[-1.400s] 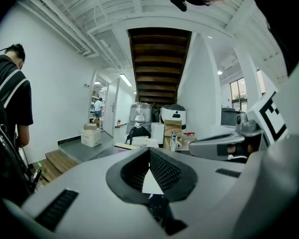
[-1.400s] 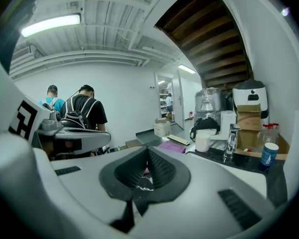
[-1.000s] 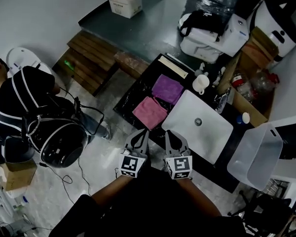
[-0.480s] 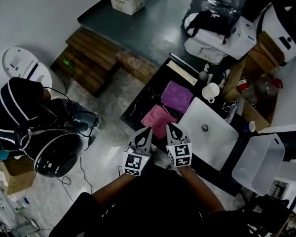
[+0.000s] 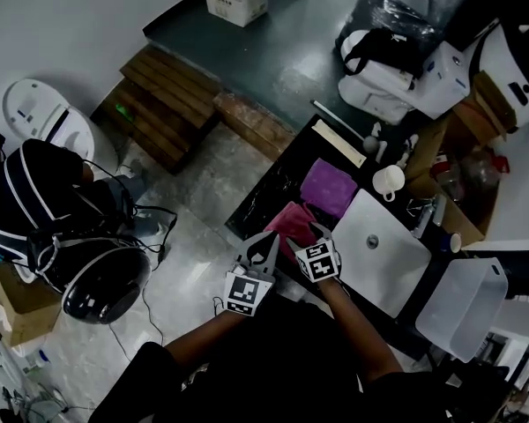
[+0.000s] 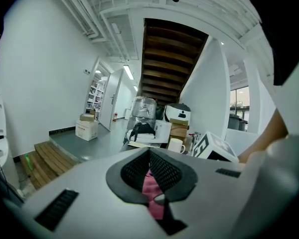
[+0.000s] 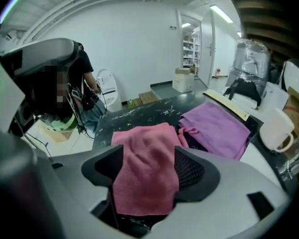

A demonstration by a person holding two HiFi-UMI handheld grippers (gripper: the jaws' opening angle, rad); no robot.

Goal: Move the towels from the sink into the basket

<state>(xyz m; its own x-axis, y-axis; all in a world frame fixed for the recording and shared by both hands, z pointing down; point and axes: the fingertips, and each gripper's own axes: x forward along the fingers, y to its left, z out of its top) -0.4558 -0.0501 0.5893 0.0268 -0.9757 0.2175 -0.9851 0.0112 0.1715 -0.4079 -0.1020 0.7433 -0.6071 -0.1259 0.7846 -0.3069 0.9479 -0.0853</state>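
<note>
R hand-held gripper (image 7: 149,158) jaws just been opening, now apart w/ pink towel (image 7: 139,136) betw.; L hand-held gripper (image 6: 150,156) jaws together; purple towel (image 7: 217,126), mug (image 7: 274,128) beyond.

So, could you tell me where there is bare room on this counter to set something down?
The white rectangular sink basin is bare, bordered by the purple cloth towel and the white ceramic mug. A dark counter strip left of the pink cloth towel in the head view is also free. Behind the sink, around the mug, it is crowded.
</note>
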